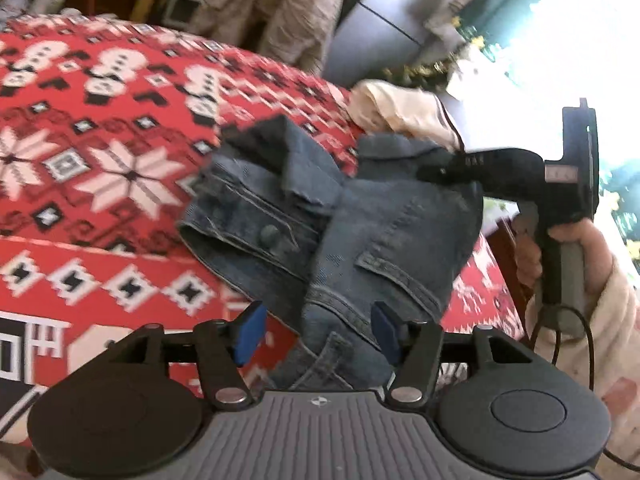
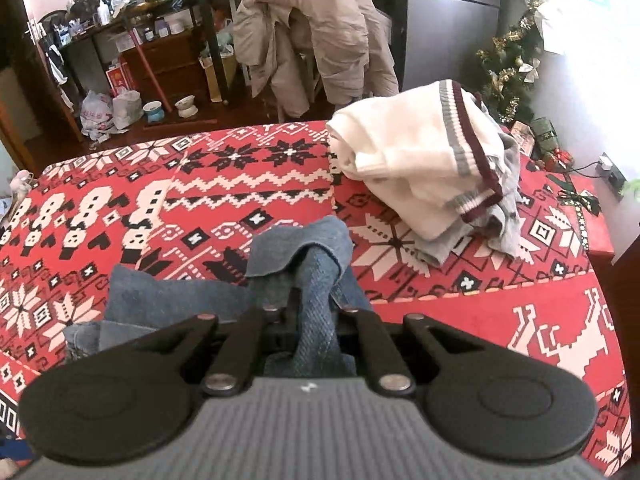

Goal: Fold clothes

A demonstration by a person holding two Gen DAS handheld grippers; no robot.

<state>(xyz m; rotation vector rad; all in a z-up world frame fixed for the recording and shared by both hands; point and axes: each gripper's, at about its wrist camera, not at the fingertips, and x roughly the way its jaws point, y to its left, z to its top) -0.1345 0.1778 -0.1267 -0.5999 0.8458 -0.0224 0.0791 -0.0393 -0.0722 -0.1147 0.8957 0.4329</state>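
Note:
A blue denim jacket (image 1: 360,220) hangs bunched above the red patterned bed cover (image 1: 100,152). My left gripper (image 1: 318,332) is open, its blue pads (image 1: 250,332) wide apart, and a denim cuff drops between them, close to the right pad. A hand (image 1: 568,240) holds my right gripper (image 1: 430,170), which is pinched on the jacket's upper edge. In the right wrist view the right gripper (image 2: 316,284) is shut on a twist of the denim jacket (image 2: 304,248), and the fabric hides the fingertips.
A folded white sweater (image 2: 412,160) with maroon and grey stripes lies on a grey garment (image 2: 508,208) at the bed's far right. Beyond the bed are a chair draped with a beige coat (image 2: 312,32), cluttered shelves (image 2: 152,40) and a small Christmas tree (image 2: 508,76).

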